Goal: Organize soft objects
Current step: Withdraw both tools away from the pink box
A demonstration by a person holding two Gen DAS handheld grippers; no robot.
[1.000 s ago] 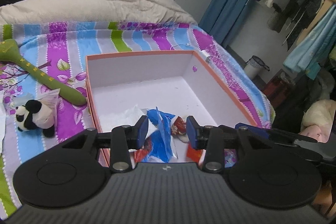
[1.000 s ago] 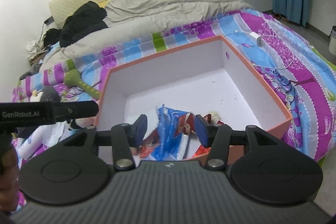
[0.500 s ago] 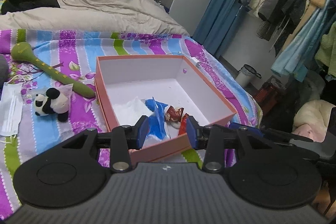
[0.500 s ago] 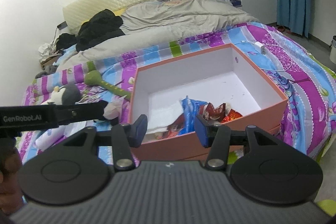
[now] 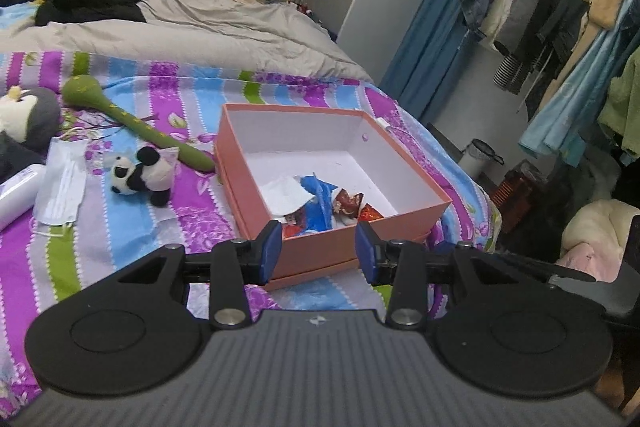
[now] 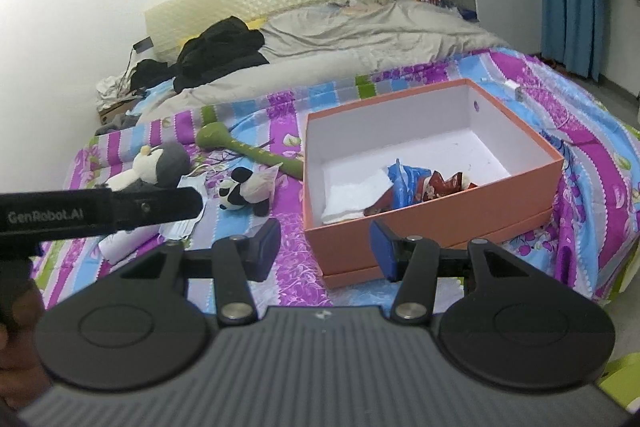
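We held the left gripper (image 5: 318, 247) and the right gripper (image 6: 324, 247) wide apart and empty, both just short of the orange box (image 5: 352, 243) on the bed (image 5: 120, 227). Inside the box lay a blue wrapper (image 6: 406, 183) and a white cloth (image 6: 356, 197). Left of the box lay the panda plush (image 5: 140, 175), the green toy (image 5: 136, 125) and the face mask (image 5: 62, 187).

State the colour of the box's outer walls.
The box is salmon-orange outside, white inside; the right wrist view shows it best.
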